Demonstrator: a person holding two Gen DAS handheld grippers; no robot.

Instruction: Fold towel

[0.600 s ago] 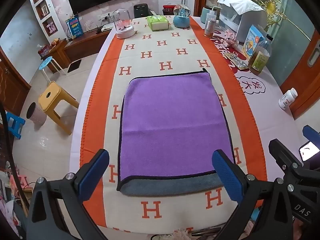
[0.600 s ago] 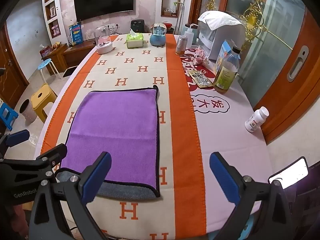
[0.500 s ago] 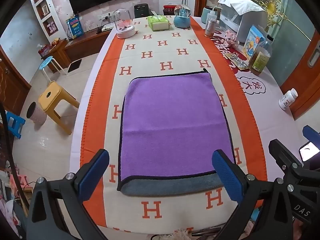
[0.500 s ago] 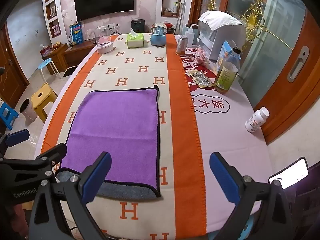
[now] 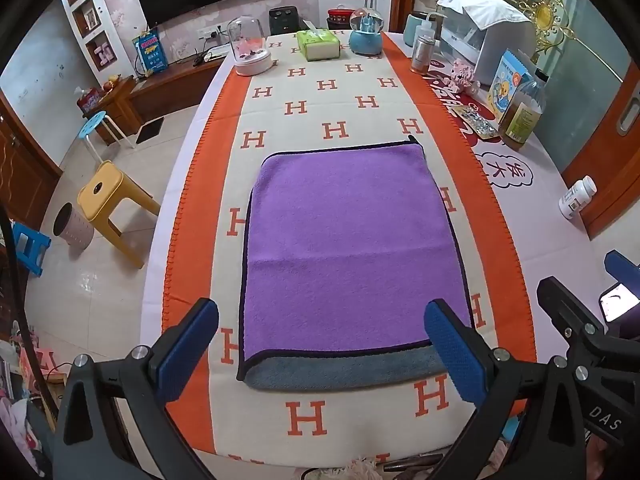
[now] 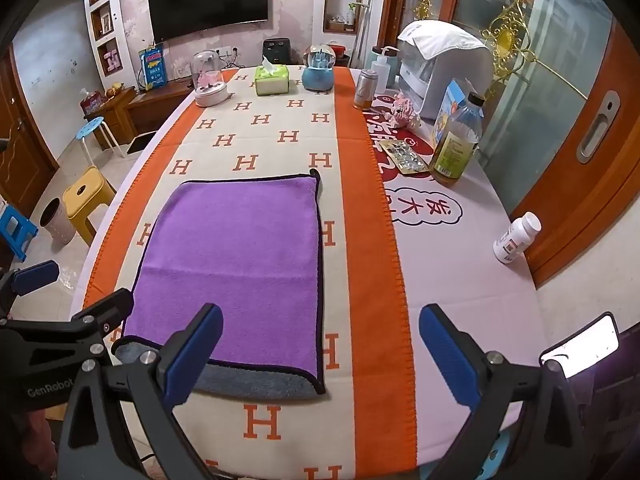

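A purple towel (image 5: 348,240) with a dark hem lies flat on the cream and orange table cover. It is folded once, and a strip of its grey underside (image 5: 340,372) shows along the near edge. It also shows in the right wrist view (image 6: 240,264). My left gripper (image 5: 320,344) is open and empty, hovering over the towel's near edge. My right gripper (image 6: 320,352) is open and empty, near the towel's near right corner (image 6: 316,384). The left gripper's body (image 6: 60,328) shows at the left of the right wrist view.
A white pill bottle (image 6: 516,238) lies at the right. An oil bottle (image 6: 456,144), a blister pack (image 6: 404,156), a can (image 6: 366,88), a tissue box (image 6: 272,80), a snow globe (image 6: 318,68) and a glass dome (image 6: 210,80) stand further back. A yellow stool (image 5: 112,196) stands on the floor at the left.
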